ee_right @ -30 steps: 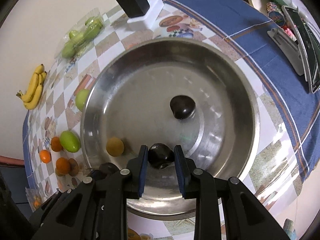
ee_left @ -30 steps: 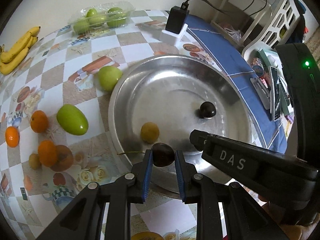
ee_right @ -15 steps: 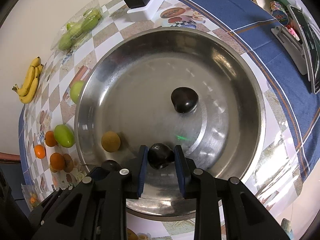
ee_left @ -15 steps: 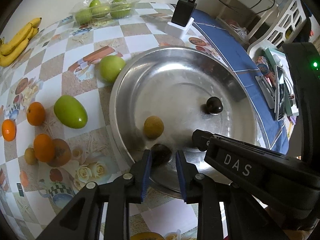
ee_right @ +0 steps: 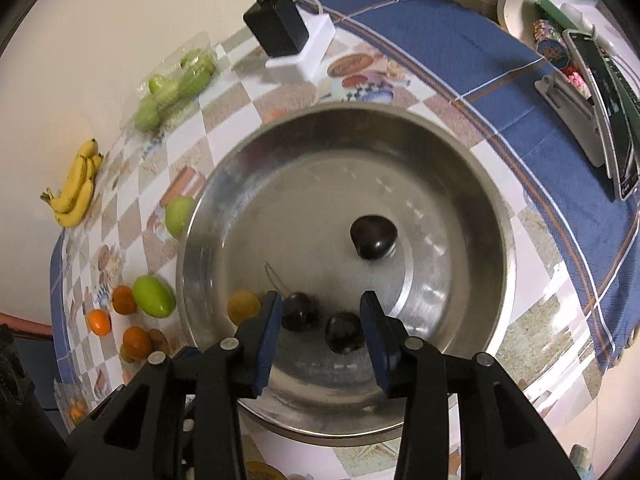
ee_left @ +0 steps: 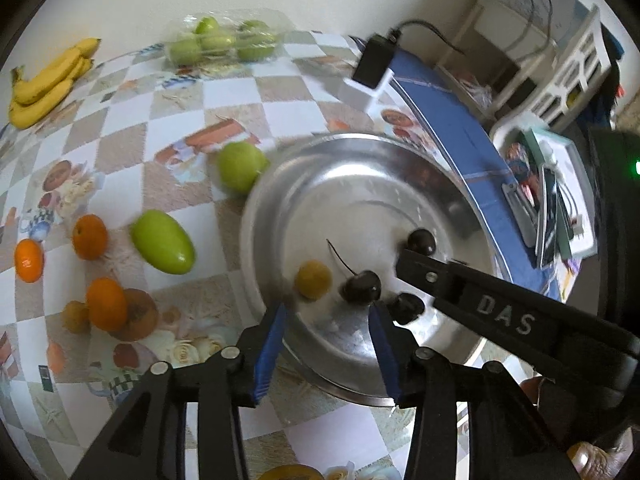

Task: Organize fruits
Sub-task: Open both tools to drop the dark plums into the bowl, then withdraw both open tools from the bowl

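Opening over the big silver bowl [ee_right: 472, 184], both tongs are letting go. The left tongs [ee_left: 328, 344] are spreading, and a dark cherry [ee_left: 361, 286] with a stem lies loose just past them. The right tongs [ee_right: 320, 316] are spreading too, with another dark fruit [ee_right: 343, 337] sitting free between them, maybe a plum. Oranges [ee_left: 105, 304] and green fruits wait on the tabletop [ee_left: 132, 152] at the left, so the dark ones seem sorted together.
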{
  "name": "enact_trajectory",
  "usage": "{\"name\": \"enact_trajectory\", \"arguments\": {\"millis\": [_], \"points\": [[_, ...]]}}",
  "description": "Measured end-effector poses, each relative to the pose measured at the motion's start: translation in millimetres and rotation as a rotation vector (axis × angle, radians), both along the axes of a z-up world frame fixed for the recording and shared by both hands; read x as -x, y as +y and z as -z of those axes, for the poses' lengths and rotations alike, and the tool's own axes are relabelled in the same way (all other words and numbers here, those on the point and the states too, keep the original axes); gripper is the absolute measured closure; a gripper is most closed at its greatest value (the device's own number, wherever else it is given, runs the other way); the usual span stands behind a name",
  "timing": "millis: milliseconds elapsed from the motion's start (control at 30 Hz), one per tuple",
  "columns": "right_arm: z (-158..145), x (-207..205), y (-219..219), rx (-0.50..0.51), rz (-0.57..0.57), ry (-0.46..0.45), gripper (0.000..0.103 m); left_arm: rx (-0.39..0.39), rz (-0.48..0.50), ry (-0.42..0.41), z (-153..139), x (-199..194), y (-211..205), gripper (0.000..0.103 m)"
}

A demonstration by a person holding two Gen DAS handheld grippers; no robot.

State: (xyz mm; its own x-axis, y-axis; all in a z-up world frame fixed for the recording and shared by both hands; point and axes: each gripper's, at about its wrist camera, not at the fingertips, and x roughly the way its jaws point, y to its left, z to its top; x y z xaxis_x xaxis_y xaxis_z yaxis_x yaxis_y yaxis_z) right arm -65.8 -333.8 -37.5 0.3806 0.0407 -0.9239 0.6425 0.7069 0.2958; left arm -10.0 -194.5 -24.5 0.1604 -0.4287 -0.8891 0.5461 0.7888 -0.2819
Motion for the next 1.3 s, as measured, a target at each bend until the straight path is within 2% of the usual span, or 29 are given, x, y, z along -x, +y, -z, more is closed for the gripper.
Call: {"name": "enact_trajectory", "arguments": {"millis": [200,500,767,867,933,1067,1167,1300], "points": [[-1,1,-3,0.0,0.014,-0.002,0.061,-0.027,-0.142,-0.015,-2,-19,26,0.055],[0,-4,4,0.002,-0.027,0.002,0.062,-0.077,-0.388,-0.032,-6,-44,79,0.055],[-2,-11,13,0.014,-0.076,-0.007,0.062,-0.088,-0.485,-0.007,-4,-56,105,0.049],[-1,-14,17,0.026,-0.096,0.002,0.053,-0.106,-0.506,0.008,0,-58,108,0.042],[0,-16,20,0.037,-0.11,0.008,0.035,-0.129,-0.521,0.012,3,-59,111,0.035],[1,-17,24,0.055,-0.13,0.006,0.032,-0.16,-0.557,0.022,8,-60,116,0.02],[2,-18,26,0.073,-0.142,0.008,0.017,-0.176,-0.584,0.018,10,-61,122,0.009],[1,-19,27,0.09,-0.15,0.001,0.013,-0.187,-0.605,0.006,10,-62,126,0.004]]}}
